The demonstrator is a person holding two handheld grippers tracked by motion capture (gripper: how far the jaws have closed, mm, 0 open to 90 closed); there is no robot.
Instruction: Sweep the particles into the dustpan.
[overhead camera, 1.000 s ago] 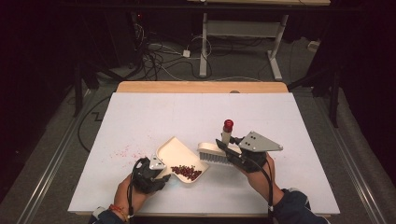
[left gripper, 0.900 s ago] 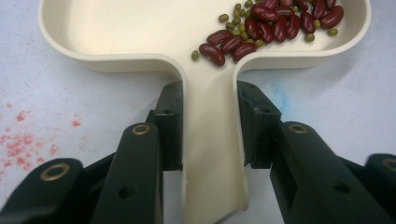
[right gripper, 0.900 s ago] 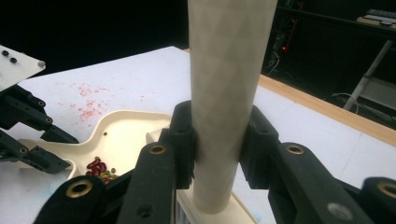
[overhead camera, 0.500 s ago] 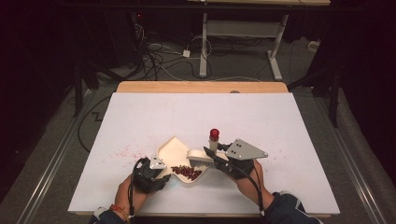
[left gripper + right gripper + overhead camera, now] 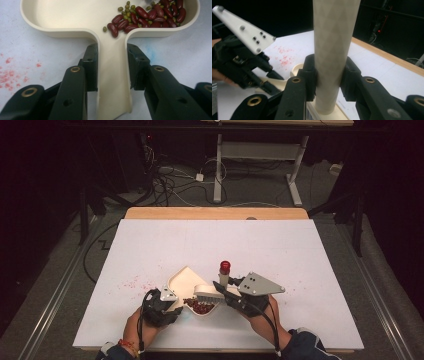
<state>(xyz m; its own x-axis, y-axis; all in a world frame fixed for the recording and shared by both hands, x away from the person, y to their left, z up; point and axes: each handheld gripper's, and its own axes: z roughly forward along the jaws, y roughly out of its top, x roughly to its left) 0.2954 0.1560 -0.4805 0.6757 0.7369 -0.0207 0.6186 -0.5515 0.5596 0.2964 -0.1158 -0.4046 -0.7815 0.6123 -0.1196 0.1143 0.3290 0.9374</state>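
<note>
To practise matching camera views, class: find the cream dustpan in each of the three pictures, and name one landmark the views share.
High view: the dustpan lies low centre, between the two grippers.
Left gripper view: its pan spans the top, and its handle runs down between the jaws of the left gripper.
Right gripper view: a bit of its cream rim shows at lower left, behind the brush handle.
Shared landmark: the red stains on the white table.

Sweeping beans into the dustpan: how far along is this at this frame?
Done: a pile of red and green beans already lies in the cream dustpan. In hand: left gripper clamps the dustpan's handle; right gripper holds the brush at the pan. Left: no loose beans are visible, perhaps only emptying.
</note>
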